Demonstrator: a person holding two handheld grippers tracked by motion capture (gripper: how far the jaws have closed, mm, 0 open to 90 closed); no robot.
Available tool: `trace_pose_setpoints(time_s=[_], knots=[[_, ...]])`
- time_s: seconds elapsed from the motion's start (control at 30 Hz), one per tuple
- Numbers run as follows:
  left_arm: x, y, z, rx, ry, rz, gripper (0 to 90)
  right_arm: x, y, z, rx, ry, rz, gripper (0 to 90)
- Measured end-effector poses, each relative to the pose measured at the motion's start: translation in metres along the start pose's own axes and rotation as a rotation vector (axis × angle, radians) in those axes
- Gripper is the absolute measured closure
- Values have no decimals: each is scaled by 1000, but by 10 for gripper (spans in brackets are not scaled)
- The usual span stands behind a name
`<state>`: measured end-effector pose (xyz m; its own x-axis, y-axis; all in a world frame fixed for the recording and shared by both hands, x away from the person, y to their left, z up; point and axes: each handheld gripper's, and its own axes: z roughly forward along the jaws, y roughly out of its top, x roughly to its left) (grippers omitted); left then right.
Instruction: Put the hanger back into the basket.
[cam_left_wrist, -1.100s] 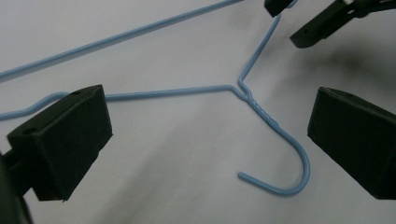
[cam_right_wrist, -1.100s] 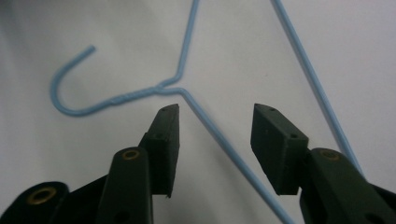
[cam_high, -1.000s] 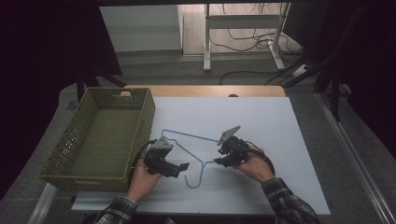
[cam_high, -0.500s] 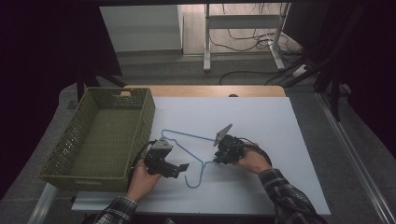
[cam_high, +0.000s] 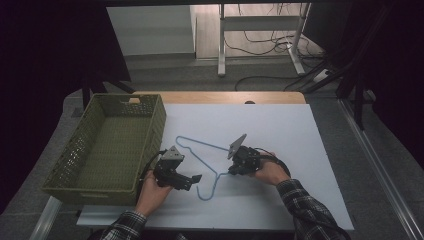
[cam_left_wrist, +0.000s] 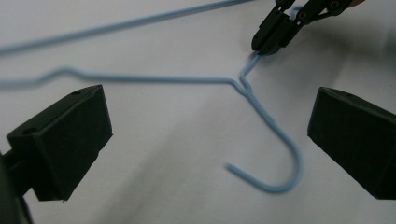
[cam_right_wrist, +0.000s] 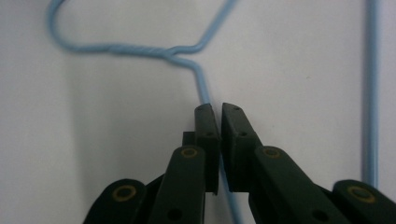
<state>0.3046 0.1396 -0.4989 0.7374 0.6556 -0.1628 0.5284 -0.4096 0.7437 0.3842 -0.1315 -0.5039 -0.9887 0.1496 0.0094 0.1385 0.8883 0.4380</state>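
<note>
The hanger (cam_high: 207, 157) lies flat on the white table (cam_high: 300, 150), its hook pointing toward the person and its long bar running away toward the basket (cam_high: 107, 145). The right gripper (cam_right_wrist: 215, 116) is clamped on the wire shoulder just behind the twisted neck — or so it looks, the gap being nearly nil. The left gripper (cam_left_wrist: 205, 135) is spread wide and grasps nothing; the hook lies just ahead, between its jaws — the nearer hand for that end.

Smooth blue-coated wire hanger (cam_left_wrist: 261, 116); matt white table (cam_high: 280, 125).
</note>
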Motion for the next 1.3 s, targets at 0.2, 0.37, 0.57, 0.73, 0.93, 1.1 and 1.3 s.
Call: trace_pose_setpoints(time_s=[0.2,0.37,0.57,0.73,0.93,1.1,1.3], knots=[[-3,2,-5,-18,11,1,0,0,0,-4,-34,-24,27,868],[-6,2,-9,-21,-4,-13,0,-1,0,-11,-67,-24,54,868],[-9,-1,-12,-6,-22,-24,1,-2,-1,-18,-105,-20,89,868],[-11,-3,-16,-7,-67,-46,5,-1,-3,-22,-122,-25,107,868],[-15,-4,-14,38,-51,-36,31,-1,-3,-26,-138,-28,116,868],[-16,-6,-12,59,-37,-37,48,-1,-3,-28,-153,-27,125,868],[-17,-11,-12,116,-11,-54,329,-1,-4,-31,-165,-27,135,868]])
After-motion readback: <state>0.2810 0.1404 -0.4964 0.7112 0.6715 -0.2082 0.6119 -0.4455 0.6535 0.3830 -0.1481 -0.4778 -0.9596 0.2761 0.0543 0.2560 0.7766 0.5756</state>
